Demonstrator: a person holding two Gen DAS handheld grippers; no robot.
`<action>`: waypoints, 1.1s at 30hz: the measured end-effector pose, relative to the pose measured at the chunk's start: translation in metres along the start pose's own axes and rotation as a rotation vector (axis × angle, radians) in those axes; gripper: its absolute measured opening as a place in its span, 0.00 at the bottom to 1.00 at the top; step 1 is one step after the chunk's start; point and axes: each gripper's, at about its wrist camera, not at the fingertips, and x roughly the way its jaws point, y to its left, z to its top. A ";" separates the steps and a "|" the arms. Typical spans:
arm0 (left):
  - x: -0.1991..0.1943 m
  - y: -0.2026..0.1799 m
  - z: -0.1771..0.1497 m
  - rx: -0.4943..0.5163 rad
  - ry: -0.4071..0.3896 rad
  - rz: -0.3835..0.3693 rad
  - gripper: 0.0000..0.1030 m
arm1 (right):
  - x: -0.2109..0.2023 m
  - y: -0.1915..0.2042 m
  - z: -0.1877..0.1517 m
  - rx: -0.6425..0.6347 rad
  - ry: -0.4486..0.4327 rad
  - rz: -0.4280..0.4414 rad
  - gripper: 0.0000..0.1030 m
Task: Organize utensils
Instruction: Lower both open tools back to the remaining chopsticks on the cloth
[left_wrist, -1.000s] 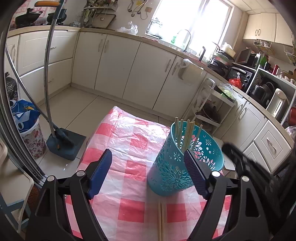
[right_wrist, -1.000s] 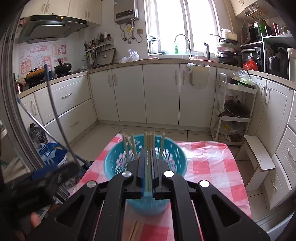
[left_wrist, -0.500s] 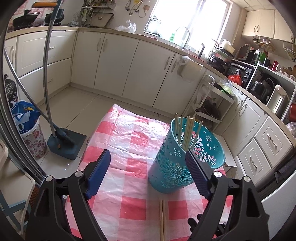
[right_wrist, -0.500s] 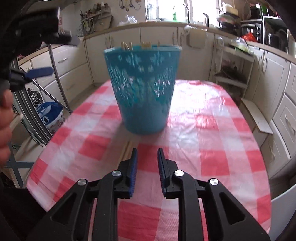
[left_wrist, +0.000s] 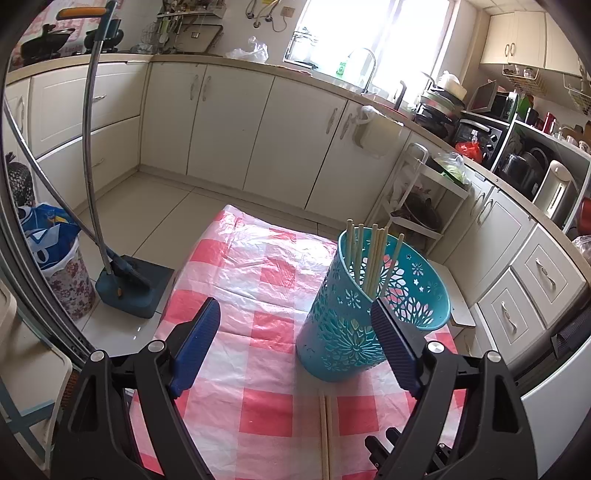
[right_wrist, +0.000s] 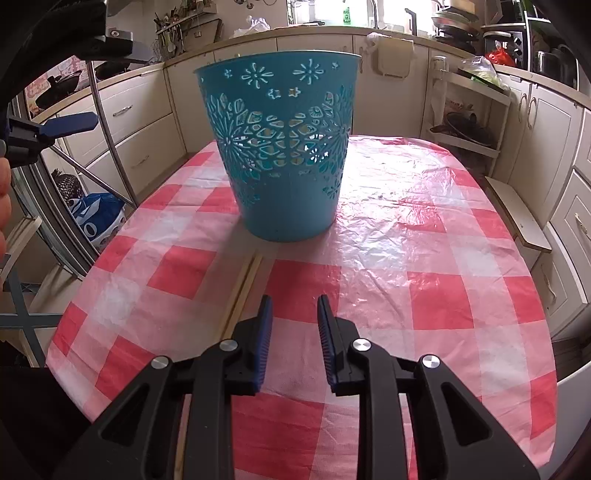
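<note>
A teal cut-out basket (left_wrist: 373, 317) stands on the red-checked table (left_wrist: 258, 280) with several wooden chopsticks (left_wrist: 369, 258) upright in it. It also shows in the right wrist view (right_wrist: 284, 147). A pair of chopsticks (right_wrist: 242, 288) lies flat on the cloth in front of the basket, also in the left wrist view (left_wrist: 325, 435). My left gripper (left_wrist: 295, 339) is wide open and empty, high above the table, left of the basket. My right gripper (right_wrist: 293, 321) is low over the cloth, slightly open and empty, just right of the lying pair.
A mop with bucket (left_wrist: 125, 288) and a bin with a blue bag (left_wrist: 55, 258) stand on the floor left of the table. Kitchen cabinets (left_wrist: 258, 129) run behind. A small white stool (right_wrist: 517, 218) is at the table's right.
My right gripper let go of the chopsticks over the basket, dropped low to the near table and opened a little wider. My left gripper stayed open and barely moved.
</note>
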 end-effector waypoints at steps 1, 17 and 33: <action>0.000 0.000 0.000 0.000 0.000 0.000 0.77 | 0.000 0.000 -0.001 0.001 0.002 0.001 0.25; 0.000 0.006 0.002 0.023 0.007 0.012 0.78 | 0.007 -0.002 -0.003 0.011 0.030 0.009 0.28; 0.016 0.060 0.005 -0.059 0.078 0.096 0.79 | 0.009 0.005 -0.002 -0.003 0.038 0.055 0.28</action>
